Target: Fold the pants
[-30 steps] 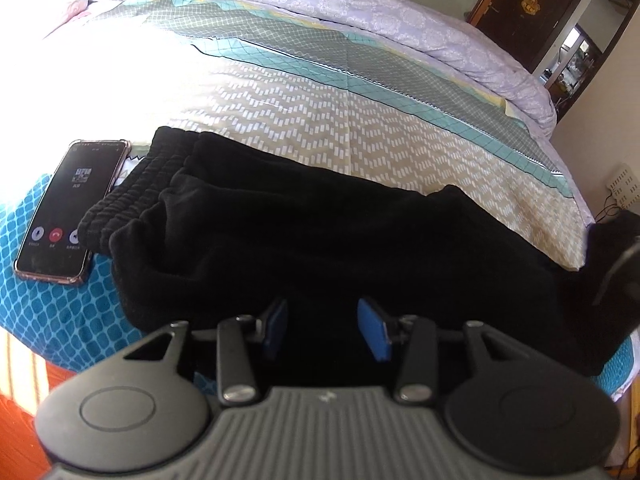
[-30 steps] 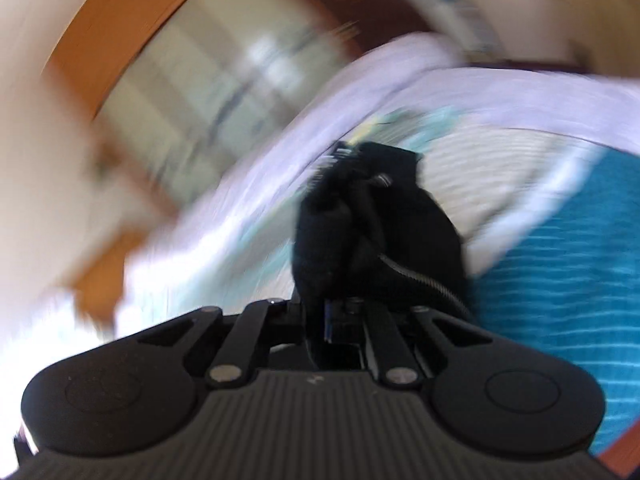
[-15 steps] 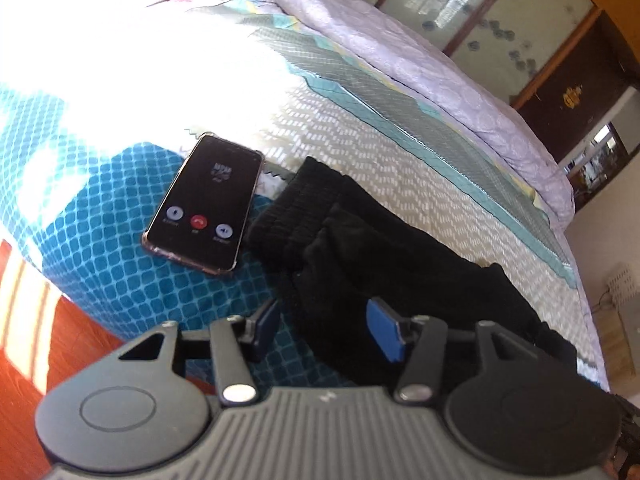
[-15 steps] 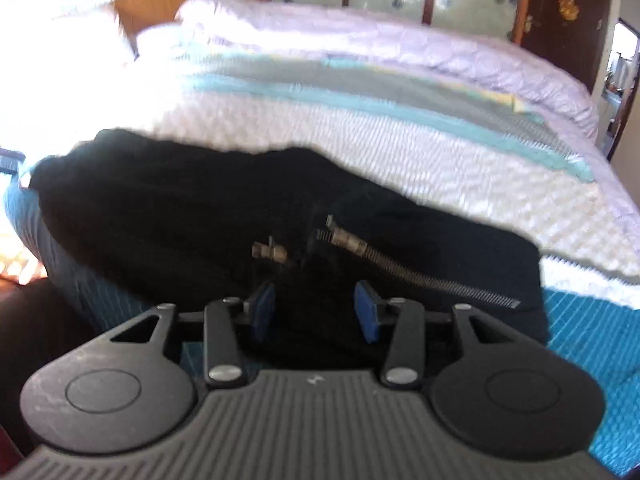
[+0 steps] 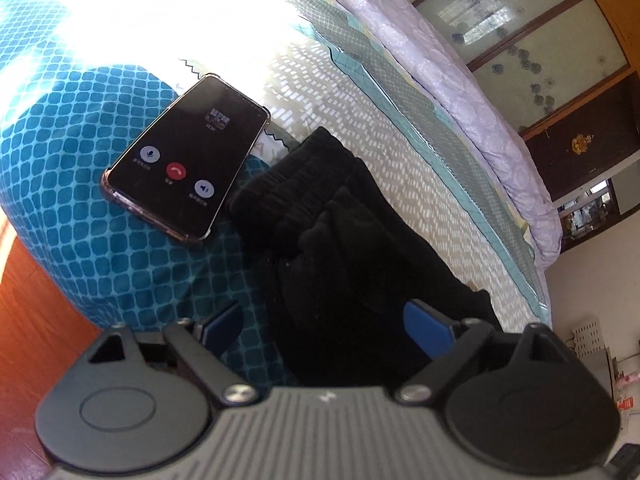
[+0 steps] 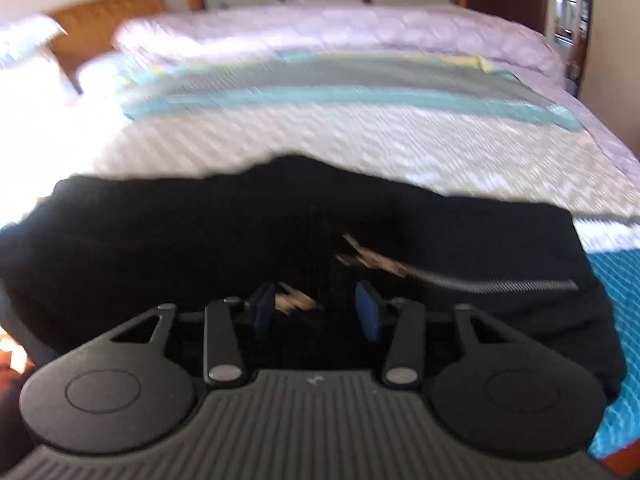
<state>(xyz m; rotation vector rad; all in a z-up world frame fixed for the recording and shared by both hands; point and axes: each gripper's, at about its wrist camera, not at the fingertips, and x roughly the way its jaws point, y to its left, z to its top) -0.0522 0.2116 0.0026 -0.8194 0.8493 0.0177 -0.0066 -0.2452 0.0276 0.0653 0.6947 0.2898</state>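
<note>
While the black pants (image 5: pixel 360 248) are laid across the bed (image 5: pixel 400 128) near its teal edge, both claws are held apart above them, gripping nothing. The left gripper (image 5: pixel 324 324) is seen near the elastic waistband (image 5: pixel 296 180), just beside a smartphone (image 5: pixel 188 160); the right gripper (image 6: pixel 316 312) is seen by a zipper (image 6: pixel 472 280).

The right wrist view is motion-blurred: the zipper (image 6: pixel 460 280) on the black pants (image 6: pixel 200 248) smears into streaks. In the left view, the phone (image 5: pixel 188 160) screen's text is too small to read, and the pants' lower part hides behind the left claw (image 5: pixel 324 322)
</note>
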